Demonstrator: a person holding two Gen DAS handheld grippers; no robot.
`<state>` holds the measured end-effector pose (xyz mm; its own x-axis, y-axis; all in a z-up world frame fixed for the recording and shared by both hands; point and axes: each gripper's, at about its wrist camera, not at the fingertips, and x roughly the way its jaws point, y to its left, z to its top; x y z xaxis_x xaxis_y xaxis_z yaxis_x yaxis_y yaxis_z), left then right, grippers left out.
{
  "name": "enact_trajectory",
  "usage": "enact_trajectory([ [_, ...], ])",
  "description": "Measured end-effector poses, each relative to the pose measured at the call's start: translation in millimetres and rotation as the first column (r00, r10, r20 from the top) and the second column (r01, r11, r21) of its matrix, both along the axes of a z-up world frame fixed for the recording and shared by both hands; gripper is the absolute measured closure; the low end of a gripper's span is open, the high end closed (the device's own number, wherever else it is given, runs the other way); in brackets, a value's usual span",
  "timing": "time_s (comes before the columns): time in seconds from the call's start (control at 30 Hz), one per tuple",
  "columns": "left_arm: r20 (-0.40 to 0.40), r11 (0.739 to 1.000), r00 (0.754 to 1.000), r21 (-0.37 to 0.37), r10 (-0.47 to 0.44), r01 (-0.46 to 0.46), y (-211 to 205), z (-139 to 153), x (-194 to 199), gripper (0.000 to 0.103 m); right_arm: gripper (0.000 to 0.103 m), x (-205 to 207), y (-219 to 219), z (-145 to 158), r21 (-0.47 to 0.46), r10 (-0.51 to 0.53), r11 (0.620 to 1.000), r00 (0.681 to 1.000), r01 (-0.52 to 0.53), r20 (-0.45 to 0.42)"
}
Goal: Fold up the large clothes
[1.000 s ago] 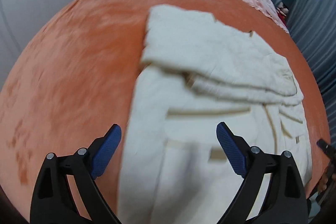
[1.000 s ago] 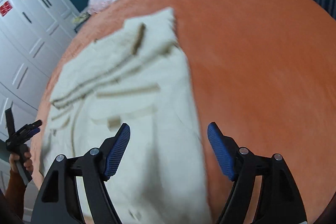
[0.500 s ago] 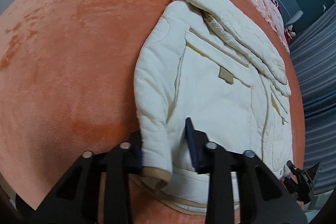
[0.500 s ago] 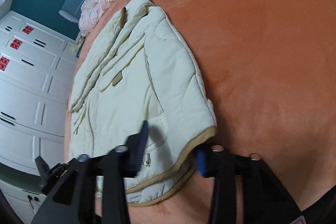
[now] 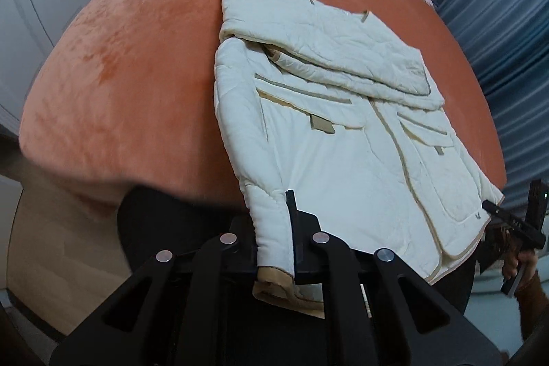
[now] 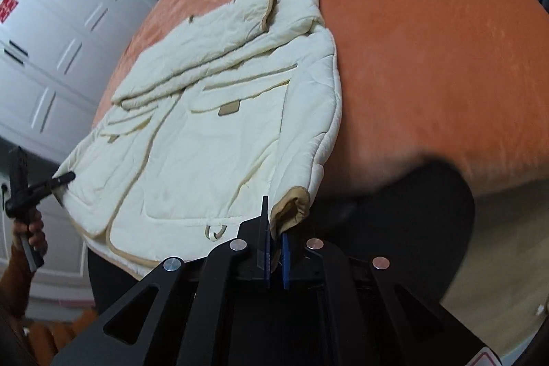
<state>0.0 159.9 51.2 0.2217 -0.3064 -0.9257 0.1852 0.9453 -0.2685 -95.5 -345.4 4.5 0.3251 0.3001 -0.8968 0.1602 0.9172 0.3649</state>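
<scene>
Our left tongs (image 5: 274,249) have just closed on the jacket's (image 5: 343,160) left sleeve cuff (image 5: 274,276), lifting it off the near edge of the orange bed (image 5: 120,74). The cream jacket lies face up, hood folded down, its hem at that edge. Our right tongs (image 6: 274,249) have likewise clamped shut on the right cuff (image 6: 291,204). With both cuffs gripped, we judge the sleeves ready to fold inward.

Black two-finger grippers (image 6: 274,246), blue pads (image 6: 284,254), silver rivets, brown sleeve (image 6: 15,276)
</scene>
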Motion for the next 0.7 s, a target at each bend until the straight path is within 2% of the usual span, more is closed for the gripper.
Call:
enact_trajectory([
  [0.1, -0.081, 1.0, 0.996, 0.019, 0.023, -0.022, 19, 1, -64, 0.093, 0.099, -55, 18, 15, 0.022, 0.042, 0.999, 0.994, -0.04, -0.099],
  [0.13, -0.095, 0.999, 0.994, 0.006, 0.046, -0.045, 22, 2, -76, 0.093, 0.099, -65, 21, 19, 0.033, 0.041, 0.999, 0.993, -0.037, -0.107],
  [0.2, -0.071, 0.996, 0.994, -0.026, 0.083, -0.085, 24, 9, -84, 0.093, 0.099, -65, 22, 25, 0.043, 0.02, 0.999, 0.997, -0.017, -0.078],
  [0.3, 0.055, 0.989, 0.991, -0.092, 0.121, -0.115, 22, 34, -52, 0.093, 0.099, -33, 6, 42, 0.034, -0.017, 0.999, 0.998, 0.015, 0.061],
  [0.37, 0.164, 0.985, 0.977, -0.124, 0.138, -0.118, 20, 54, -20, 0.093, 0.099, 1, -3, 63, 0.008, -0.051, 0.999, 0.982, 0.051, 0.18],
  [0.43, 0.291, 0.987, 0.946, -0.107, 0.143, -0.116, 14, 71, 11, 0.093, 0.099, 41, -12, 81, 0.015, -0.097, 0.995, 0.954, 0.097, 0.283],
  [0.5, 0.378, 0.985, 0.911, -0.101, 0.165, -0.137, 5, 78, 40, 0.093, 0.099, 77, -22, 87, 0.033, -0.141, 0.99, 0.92, 0.139, 0.364],
  [0.6, 0.454, 0.981, 0.871, -0.047, 0.187, -0.186, -15, 67, 91, 0.093, 0.099, 135, -22, 74, 0.026, -0.196, 0.979, 0.884, 0.204, 0.424],
  [0.63, 0.464, 0.978, 0.863, -0.032, 0.198, -0.207, -19, 58, 108, 0.092, 0.099, 152, -19, 66, 0.019, -0.212, 0.974, 0.876, 0.226, 0.434],
  [0.7, 0.455, 0.972, 0.866, 0.002, 0.207, -0.234, -27, 38, 138, 0.091, 0.098, 178, -18, 49, 0.015, -0.249, 0.963, 0.865, 0.27, 0.435],
])
